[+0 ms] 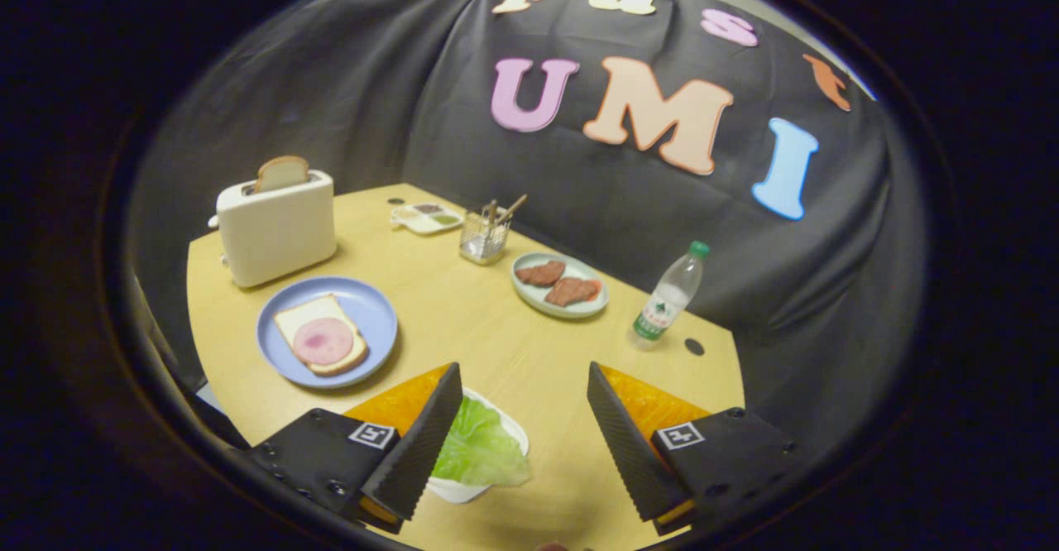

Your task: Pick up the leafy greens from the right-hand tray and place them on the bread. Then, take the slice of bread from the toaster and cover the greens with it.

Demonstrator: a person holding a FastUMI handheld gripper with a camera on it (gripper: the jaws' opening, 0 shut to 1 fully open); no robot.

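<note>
Spread wide above the wooden surface (496, 344), the tool (525, 443) grips nothing; the leafy greens (478, 452) lie in a white tray (463, 491) just inside its left finger. Beyond the fingers, a blue plate (372, 311) carries bread (298, 323) topped with a ham slice (323, 341), and behind it a second bread slice (281, 173) stands in the toaster (277, 232).

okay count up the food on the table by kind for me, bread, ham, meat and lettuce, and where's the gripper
Bread slices: 2
Ham slice: 1
Meat pieces: 2
Lettuce leaf: 1
Total: 6
Gripper open, lettuce beside one finger.
</note>
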